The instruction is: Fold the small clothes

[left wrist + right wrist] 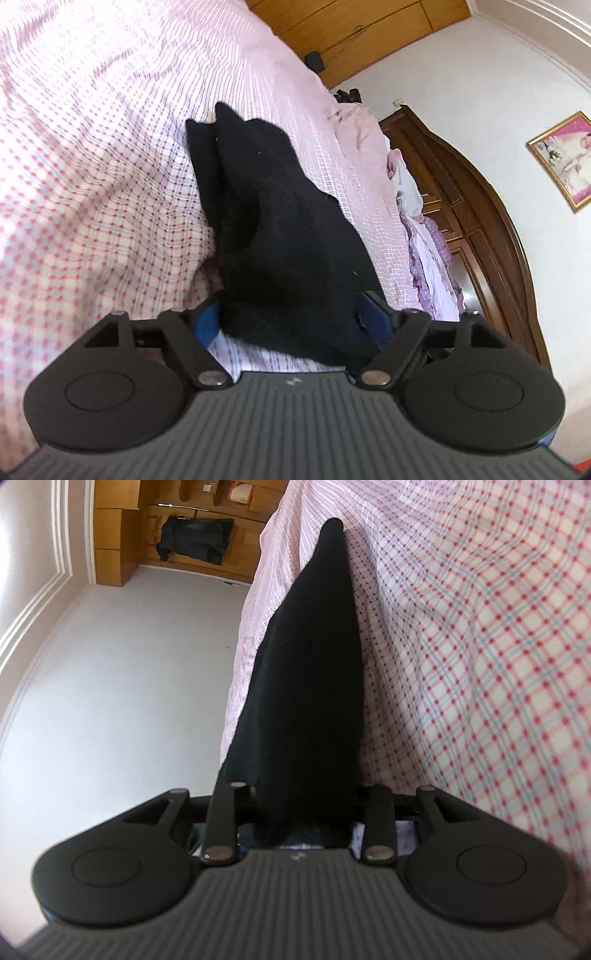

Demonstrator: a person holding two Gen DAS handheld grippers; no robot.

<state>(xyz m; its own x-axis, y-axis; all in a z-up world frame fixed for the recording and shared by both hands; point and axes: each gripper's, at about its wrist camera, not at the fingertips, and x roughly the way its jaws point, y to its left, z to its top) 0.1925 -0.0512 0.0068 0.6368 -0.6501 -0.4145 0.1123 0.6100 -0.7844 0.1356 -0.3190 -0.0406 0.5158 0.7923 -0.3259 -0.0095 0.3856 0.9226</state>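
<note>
A black garment lies folded in layers on the pink-checked bed sheet. In the left wrist view its near end rests between the blue-padded fingers of my left gripper. The jaws stand wide and open, and the pads do not squeeze the cloth. In the right wrist view the same black garment runs as a long dark strip from my right gripper along the edge of the bed sheet. The cloth covers that gripper's fingers, so its grip is hidden.
A pile of lilac and white clothes lies at the bed's far side by a dark wooden headboard. A framed picture hangs on the wall. A dark garment hangs on light wooden shelving beyond the bed.
</note>
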